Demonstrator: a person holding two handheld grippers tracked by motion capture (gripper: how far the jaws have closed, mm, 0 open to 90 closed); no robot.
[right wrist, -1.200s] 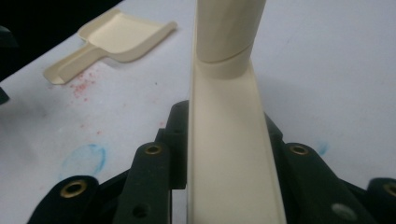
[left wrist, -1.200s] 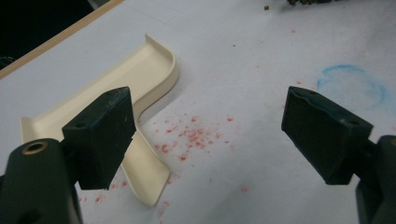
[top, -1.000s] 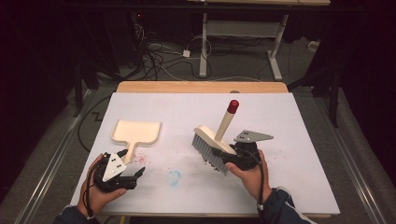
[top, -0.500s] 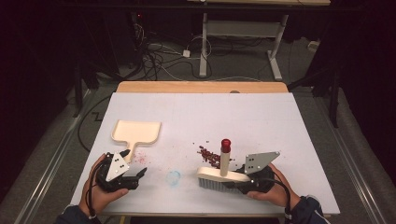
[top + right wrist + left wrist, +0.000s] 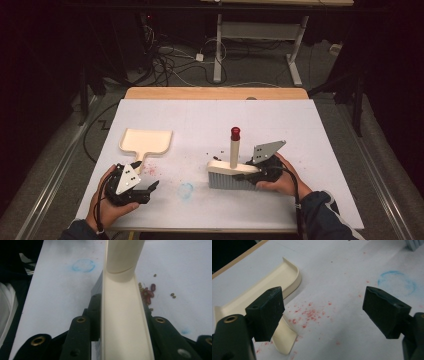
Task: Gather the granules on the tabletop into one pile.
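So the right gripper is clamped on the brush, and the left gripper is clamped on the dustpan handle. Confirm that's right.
Not quite. The right gripper is clamped on the brush, but the left gripper is open and holds nothing. The left gripper view shows its jaws spread wide, with the dustpan lying on the table beside the left jaw, not between the two.

I see a white table top with a pale wooden far edge. The dustpan at left is cream. The brush at right has a cream back and handle, a dark red handle cap and grey bristles. The scattered beans are dark red, the crumbs pinkish red. A faint blue ring marks the near middle. Both grippers are black with grey plates.
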